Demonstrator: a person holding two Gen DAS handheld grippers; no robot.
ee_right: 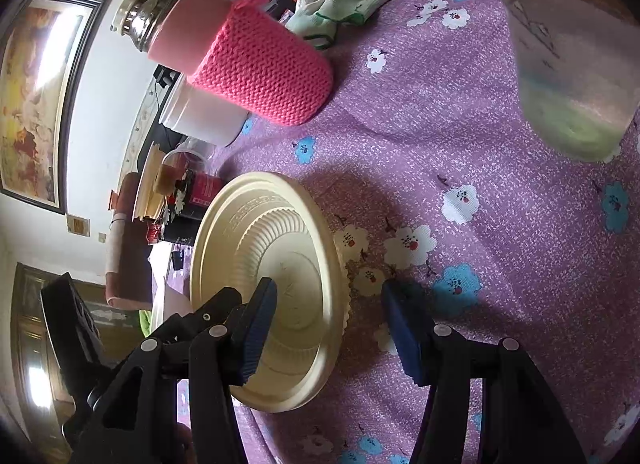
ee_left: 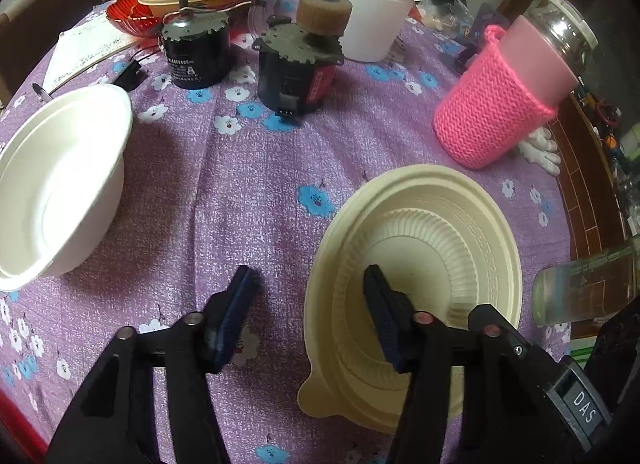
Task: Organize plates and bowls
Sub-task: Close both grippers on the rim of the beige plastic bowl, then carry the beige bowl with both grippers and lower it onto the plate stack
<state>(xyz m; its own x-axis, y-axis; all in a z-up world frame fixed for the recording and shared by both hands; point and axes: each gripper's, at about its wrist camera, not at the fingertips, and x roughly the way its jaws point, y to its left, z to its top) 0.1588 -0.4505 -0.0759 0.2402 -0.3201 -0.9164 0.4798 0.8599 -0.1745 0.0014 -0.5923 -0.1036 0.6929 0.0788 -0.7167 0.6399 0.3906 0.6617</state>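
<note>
Cream bowl (ee_left: 440, 232): one, on the purple cloth (ee_left: 240, 192), both grippers astride its rim, left gripper (ee_left: 308, 312) and right gripper (ee_right: 328, 328) parted, pads not pressing. White bowl (ee_left: 60, 184): one. Motors (ee_left: 196, 52): two.

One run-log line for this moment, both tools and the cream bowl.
left tool: open, straddling rim | right tool: open, straddling opposite rim | cream bowl: on tablecloth, ungripped | white bowl: untouched
</note>
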